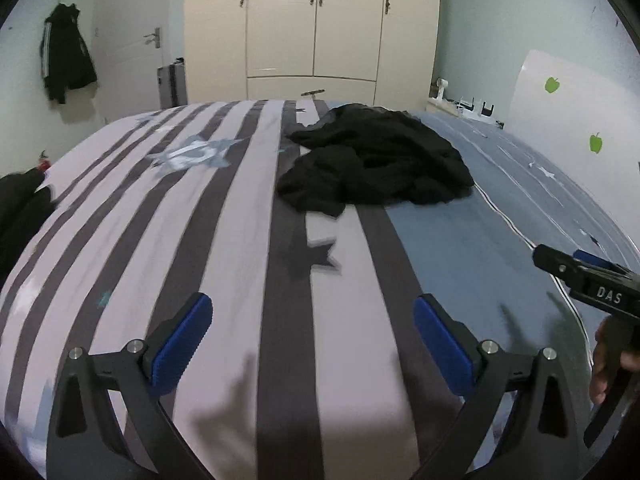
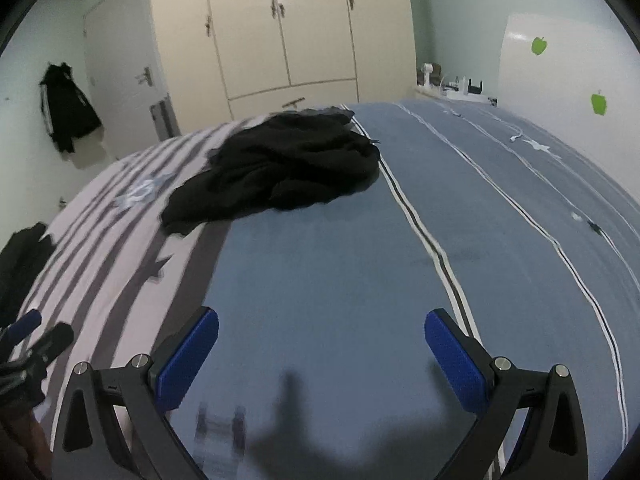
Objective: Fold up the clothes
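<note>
Cream wardrobe doors fill the wall behind a bed whose cover is striped on one half and blue on the other, and a crumpled black garment lies in a heap toward the far end, well apart from both tools. Left gripper and right gripper hover over bare cover, fingers spread wide and holding nothing, presumably ready to reach for it. White letters "DAS" show on the right tool's body.

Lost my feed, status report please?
Left gripper open, empty. Right gripper open, empty. Black garment crumpled on the bed, untouched. Path clear.
</note>
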`<state>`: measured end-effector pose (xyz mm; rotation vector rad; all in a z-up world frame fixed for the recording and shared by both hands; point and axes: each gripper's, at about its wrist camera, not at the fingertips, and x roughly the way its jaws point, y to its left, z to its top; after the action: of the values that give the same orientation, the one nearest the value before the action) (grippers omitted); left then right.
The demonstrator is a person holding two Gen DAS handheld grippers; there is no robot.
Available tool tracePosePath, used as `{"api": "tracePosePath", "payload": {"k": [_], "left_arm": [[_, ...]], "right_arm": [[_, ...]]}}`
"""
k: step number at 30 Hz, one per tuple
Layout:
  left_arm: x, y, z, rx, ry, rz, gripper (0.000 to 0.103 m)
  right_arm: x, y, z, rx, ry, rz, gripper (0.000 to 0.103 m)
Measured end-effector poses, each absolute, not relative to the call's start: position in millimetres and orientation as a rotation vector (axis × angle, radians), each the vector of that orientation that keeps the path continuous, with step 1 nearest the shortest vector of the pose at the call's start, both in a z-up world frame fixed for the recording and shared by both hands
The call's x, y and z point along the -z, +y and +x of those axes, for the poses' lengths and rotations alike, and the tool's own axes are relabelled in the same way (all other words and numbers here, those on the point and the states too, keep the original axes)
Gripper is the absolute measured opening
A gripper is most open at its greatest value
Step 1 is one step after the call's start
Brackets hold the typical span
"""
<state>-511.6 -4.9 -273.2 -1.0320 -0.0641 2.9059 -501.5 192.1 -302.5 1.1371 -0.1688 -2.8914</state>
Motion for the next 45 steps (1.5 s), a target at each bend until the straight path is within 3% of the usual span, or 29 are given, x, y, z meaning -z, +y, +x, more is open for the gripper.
{"api": "tracePosePath", "payload": {"k": [3,6,8,9,12,16,18,20,21,22,23,24,25,35,42,45], "left_arm": [[281.7,-1.5,-580.7,-2.886,-0.042,-1.105,0.100],[288.9,-9.7,-639.0,-2.850,-0.134,-1.185,0.094],[292.2,-13.4,-667.3,-2.829,-0.155,-1.231,0.080],[294.0,-15.0,-680.7,-2.830,-0.153,-1.247,0.078],[304.6,-16.9,-718.4,-2.800,-0.126,-1.328,0.078],[324.3,-10.2,-730.4,-2.734,-0.089,-1.379,0.078],[330.4,-10.1,-734.7,-2.705,-0.115,-1.369,0.065],[329.4,-7.4,-733.3,-2.645,-0.131,-1.348,0.025],[326.0,-3.1,-730.4,-2.620,-0.112,-1.339,0.017],[321.4,1.2,-724.2,-2.607,-0.079,-1.327,0.014],[316.7,3.2,-716.1,-2.599,-0.053,-1.313,0.013],[312.0,5.3,-708.0,-2.592,-0.028,-1.298,0.012],[305.9,5.9,-696.7,-2.587,-0.013,-1.284,0.012],[230.6,-16.3,-450.1,-2.478,-0.097,-1.238,0.010],[237.0,-67.0,-236.3,-2.374,-0.171,-1.665,0.011],[233.3,-86.1,-179.4,-2.350,-0.183,-1.791,0.016]], "right_arm": [[306.0,188.6,-559.1,2.881,-0.138,1.170,0.102],[312.0,184.7,-619.4,2.882,-0.118,1.205,0.102],[316.2,179.0,-657.4,2.881,-0.072,1.230,0.102],[317.5,175.1,-671.4,2.877,-0.039,1.228,0.102],[325.0,170.6,-711.6,2.865,0.031,1.251,0.102],[344.7,176.3,-754.8,2.807,-0.057,1.362,0.102],[355.7,174.3,-766.6,2.763,-0.072,1.403,0.102],[364.4,169.5,-773.8,2.732,-0.046,1.424,0.100],[365.3,166.9,-772.5,2.715,-0.029,1.420,0.094],[364.8,166.0,-770.0,2.691,-0.026,1.409,0.076],[363.1,165.7,-766.2,2.671,-0.017,1.394,0.048],[358.9,166.3,-759.7,2.661,0.000,1.375,0.028],[353.6,167.4,-751.6,2.657,0.009,1.359,0.016],[294.7,195.4,-590.5,2.626,-0.132,1.237,0.009],[288.6,203.2,-407.3,2.538,-0.128,1.381,0.009],[303.9,204.4,-313.9,2.432,-0.106,1.574,0.000]]}}
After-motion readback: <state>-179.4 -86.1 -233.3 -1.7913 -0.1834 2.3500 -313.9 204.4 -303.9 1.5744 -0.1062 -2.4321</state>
